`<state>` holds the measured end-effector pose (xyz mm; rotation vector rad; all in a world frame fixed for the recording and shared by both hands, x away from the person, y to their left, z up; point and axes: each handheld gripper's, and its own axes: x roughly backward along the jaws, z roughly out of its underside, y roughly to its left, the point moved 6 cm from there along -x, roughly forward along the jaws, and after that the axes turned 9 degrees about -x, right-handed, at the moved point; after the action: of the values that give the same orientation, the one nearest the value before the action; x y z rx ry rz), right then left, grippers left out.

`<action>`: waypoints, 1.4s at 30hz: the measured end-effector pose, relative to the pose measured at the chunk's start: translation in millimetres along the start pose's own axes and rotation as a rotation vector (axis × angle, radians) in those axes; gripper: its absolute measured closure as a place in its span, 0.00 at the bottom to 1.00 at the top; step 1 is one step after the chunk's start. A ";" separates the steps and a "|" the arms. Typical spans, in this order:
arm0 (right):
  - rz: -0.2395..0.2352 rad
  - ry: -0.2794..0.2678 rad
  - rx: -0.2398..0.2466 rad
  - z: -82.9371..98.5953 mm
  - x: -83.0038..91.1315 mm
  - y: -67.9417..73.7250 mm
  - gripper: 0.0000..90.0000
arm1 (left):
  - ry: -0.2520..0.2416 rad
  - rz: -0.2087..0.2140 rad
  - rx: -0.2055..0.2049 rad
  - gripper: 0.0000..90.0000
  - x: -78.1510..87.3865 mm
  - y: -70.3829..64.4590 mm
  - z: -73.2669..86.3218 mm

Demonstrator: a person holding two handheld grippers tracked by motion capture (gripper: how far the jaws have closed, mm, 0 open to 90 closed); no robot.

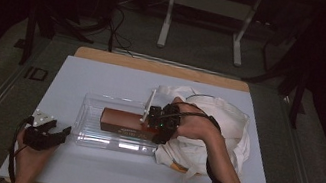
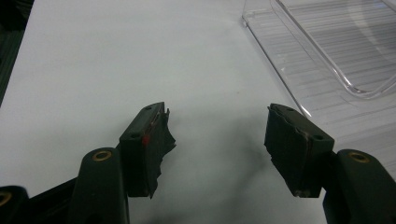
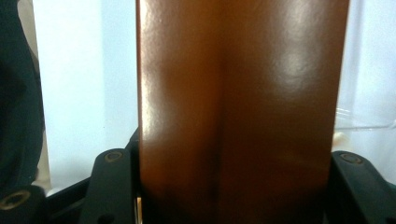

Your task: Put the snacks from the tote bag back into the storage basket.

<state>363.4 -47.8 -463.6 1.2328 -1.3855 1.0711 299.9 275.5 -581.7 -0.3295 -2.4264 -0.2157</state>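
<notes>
The brown box sits clamped in the right hand-held gripper, low inside the clear bin ahead of it. Left hand-held gripper idles wide apart, off to the bin's side. Box could snag the bin wall if tilted.

My left gripper hovers low over the pale counter, its two black fingers spread wide with nothing between them. Ahead and to the right lies the corner of a clear plastic tray, apart from my fingers
</notes>
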 end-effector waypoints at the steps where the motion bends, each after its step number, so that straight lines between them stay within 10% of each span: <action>1: -0.001 0.002 0.004 -0.6 -1.1 -0.1 0.48 | 0.000 0.000 0.000 0.43 0.0 -0.1 0.0; 23: 0.033 0.066 0.056 -10.3 -16.2 4.0 0.47 | 0.003 -0.001 -0.003 0.43 -0.2 -0.1 0.0; 42: -0.013 0.013 0.062 -28.2 -17.2 11.3 0.45 | 0.010 -0.002 -0.006 0.43 -1.0 -0.5 0.2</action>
<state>355.5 -16.3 -476.3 1.2758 -1.3409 1.1190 300.3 274.9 -582.5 -0.3282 -2.4162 -0.2248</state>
